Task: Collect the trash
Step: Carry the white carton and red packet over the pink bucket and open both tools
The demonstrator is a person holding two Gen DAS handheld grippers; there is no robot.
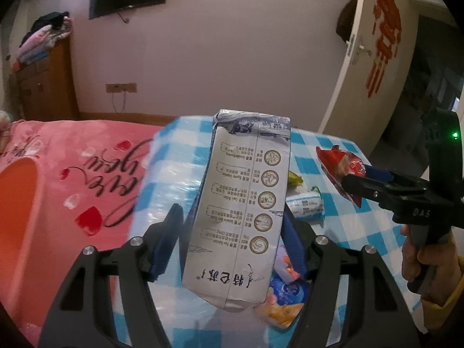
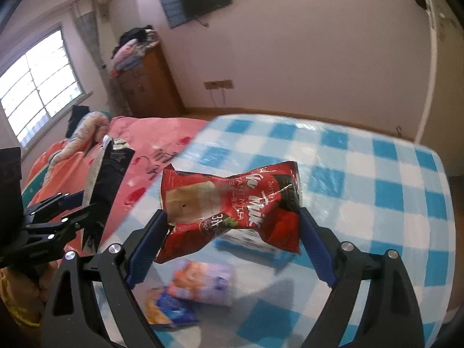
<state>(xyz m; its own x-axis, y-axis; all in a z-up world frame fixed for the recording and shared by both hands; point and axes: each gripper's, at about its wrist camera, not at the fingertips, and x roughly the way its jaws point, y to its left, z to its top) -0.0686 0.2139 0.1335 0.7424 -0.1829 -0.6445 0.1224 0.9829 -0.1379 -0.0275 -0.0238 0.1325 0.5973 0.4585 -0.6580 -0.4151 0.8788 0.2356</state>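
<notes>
Left gripper point(image 1: 232, 240) was clamped on a grey-white milk carton point(image 1: 243, 203); blue pads pressed both long sides, and the carton stood lengthwise between the fingers, its printed face toward the camera and its far end pointing away past the fingertips. The carton was lifted clear of the blue-and-white checked tabletop point(image 1: 362, 232). In the right wrist view the same carton point(image 2: 107, 185) showed dark and tilted in the left gripper point(image 2: 75, 211), out past the tabletop's left edge, over the pink bedspread point(image 2: 72, 168).

Right gripper point(image 2: 232, 232) was gripping a red milk-tea packet point(image 2: 232, 203). The packet was crumpled and pinched across its width, spanning pad to pad, raised above the tabletop point(image 2: 377, 188). From the left wrist view the packet point(image 1: 339, 168) hung from the right gripper point(image 1: 356, 179) near the tabletop's right edge, with a hand point(image 1: 429, 266) on the handle.

Trash on the tabletop: a pale purple wrapper point(image 2: 203, 284) and a blue-orange snack bag point(image 2: 171, 310) near the near edge, just beside each other, below the right gripper's left finger. A white-blue box point(image 2: 252, 243) lay under the held packet. Left view also showed a small white-green roll point(image 1: 307, 206) and a yellow-green scrap point(image 1: 294, 178) toward the middle, right of the carton.
</notes>
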